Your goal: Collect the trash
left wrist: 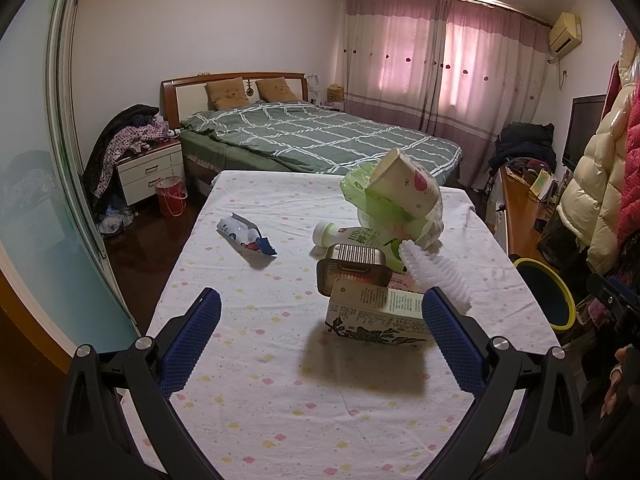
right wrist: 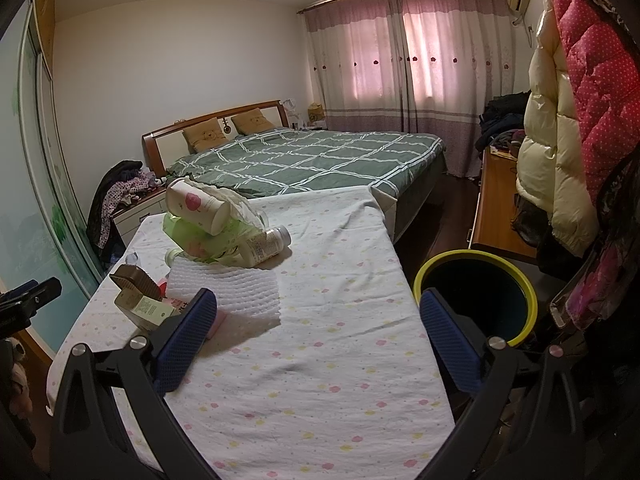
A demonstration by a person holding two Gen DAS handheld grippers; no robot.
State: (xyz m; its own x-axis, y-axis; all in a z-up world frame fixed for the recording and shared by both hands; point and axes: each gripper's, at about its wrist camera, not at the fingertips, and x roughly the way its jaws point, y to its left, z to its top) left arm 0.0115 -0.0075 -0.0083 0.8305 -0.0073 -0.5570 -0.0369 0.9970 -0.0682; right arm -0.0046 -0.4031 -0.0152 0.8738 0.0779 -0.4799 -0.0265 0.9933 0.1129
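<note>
Trash lies on a table under a white flowered cloth (left wrist: 260, 360). A green-and-white carton (left wrist: 372, 316), a metal tin (left wrist: 354, 270), a white bottle (left wrist: 352, 238), white foam wrap (left wrist: 434, 274), a paper cup (left wrist: 404, 184) on a green bag (left wrist: 360, 192) and a blue-white wrapper (left wrist: 246, 236) show in the left wrist view. My left gripper (left wrist: 320, 308) is open and empty, just before the carton. My right gripper (right wrist: 318, 308) is open and empty over the cloth (right wrist: 320, 360), right of the foam wrap (right wrist: 224, 286), carton (right wrist: 144, 310) and cup (right wrist: 198, 204). The bin (right wrist: 476, 292) stands beside the table.
The yellow-rimmed dark bin also shows in the left wrist view (left wrist: 548, 292), right of the table. A bed (left wrist: 320, 136) lies beyond the table. A nightstand (left wrist: 150, 172) and red bucket (left wrist: 170, 196) stand at left. Coats (right wrist: 568, 120) hang at right above a wooden cabinet (right wrist: 500, 204).
</note>
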